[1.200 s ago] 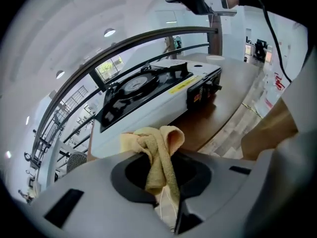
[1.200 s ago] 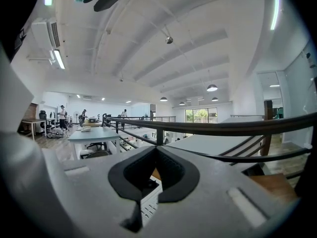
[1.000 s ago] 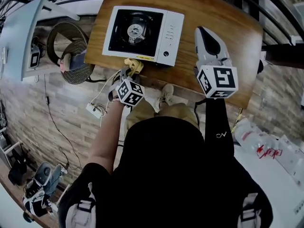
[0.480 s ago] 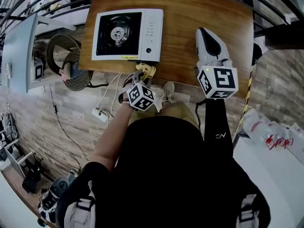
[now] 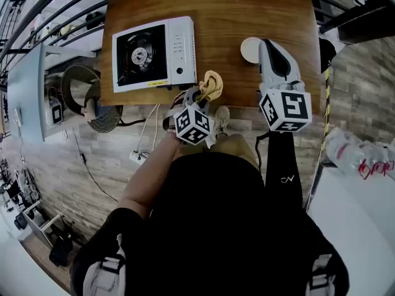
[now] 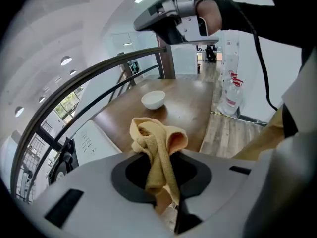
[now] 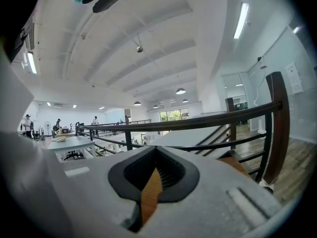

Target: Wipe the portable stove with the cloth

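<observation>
one cloth (image 6: 157,148), one stove (image 5: 154,54), one bowl (image 5: 250,49)

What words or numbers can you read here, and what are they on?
No text reads clearly.
Stove: grey marks on its white panel, too small to read.
Sleeve: tiny white logo, unclear.
Bottles: red print, blurred.
Marker cubes: black squares only, no words.

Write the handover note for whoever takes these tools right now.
Left tool: shut on the yellow cloth, held at the near edge of the table, just right of the stove.
Right tool: jaws close together, nothing in them, above the table beside the white bowl.
Done: the cloth is gripped.
Left: the cloth is not yet on the stove; bring it over and wipe the top.
</observation>
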`<state>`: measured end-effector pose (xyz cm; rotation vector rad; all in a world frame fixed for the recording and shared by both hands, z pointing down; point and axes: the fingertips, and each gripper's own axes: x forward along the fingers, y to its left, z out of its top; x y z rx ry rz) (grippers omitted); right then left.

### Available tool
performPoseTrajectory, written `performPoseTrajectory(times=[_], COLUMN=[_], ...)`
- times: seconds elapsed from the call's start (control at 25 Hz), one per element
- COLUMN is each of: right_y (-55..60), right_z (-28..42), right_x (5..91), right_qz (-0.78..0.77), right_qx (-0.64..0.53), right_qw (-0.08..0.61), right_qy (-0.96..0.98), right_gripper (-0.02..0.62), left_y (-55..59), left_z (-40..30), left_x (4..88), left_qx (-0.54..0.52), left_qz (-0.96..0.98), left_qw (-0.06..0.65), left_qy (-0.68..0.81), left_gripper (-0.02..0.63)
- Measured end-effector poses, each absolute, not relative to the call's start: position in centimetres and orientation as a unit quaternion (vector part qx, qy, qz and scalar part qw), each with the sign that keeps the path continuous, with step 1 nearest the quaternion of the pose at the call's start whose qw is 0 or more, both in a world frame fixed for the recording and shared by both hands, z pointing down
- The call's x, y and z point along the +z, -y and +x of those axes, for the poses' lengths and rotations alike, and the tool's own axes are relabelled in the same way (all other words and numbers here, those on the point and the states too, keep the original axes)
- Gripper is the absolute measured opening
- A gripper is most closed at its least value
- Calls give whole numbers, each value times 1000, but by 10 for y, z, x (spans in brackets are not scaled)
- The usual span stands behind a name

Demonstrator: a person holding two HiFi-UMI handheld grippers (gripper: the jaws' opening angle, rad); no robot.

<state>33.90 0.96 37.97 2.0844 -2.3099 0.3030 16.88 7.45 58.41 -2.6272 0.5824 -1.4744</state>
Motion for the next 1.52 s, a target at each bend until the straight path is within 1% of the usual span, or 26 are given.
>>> performPoseTrajectory(times=[0.24, 0.4, 0.6, 0.92, 1.2, 1.52], right_y=[-8, -1, 15, 36, 50, 61], right_z=[345, 341, 336, 332, 339, 339], right_x=[378, 380, 380, 388, 386, 376], right_qz=[674, 672, 667, 672, 695, 709], right_qx=[95, 97, 97, 104, 104, 96], right_qw=[6, 10, 14, 28, 43, 52], right_qy=[733, 735, 738, 732, 710, 697], right_gripper=[2, 2, 2, 2, 2, 2], left_y=[-52, -29, 11, 94, 150, 164], left_z=[161, 155, 160, 182, 201, 205], left_x=[583, 573, 566, 569, 568, 565], left_qx=[-504, -510, -518, -539, -529, -509], left_qz=[-833, -817, -807, -798, -811, -826], left_qw=[24, 47, 60, 54, 50, 52], left_qy=[-229, -264, -276, -265, -246, -234], left_gripper=[67, 69, 69, 71, 71, 71])
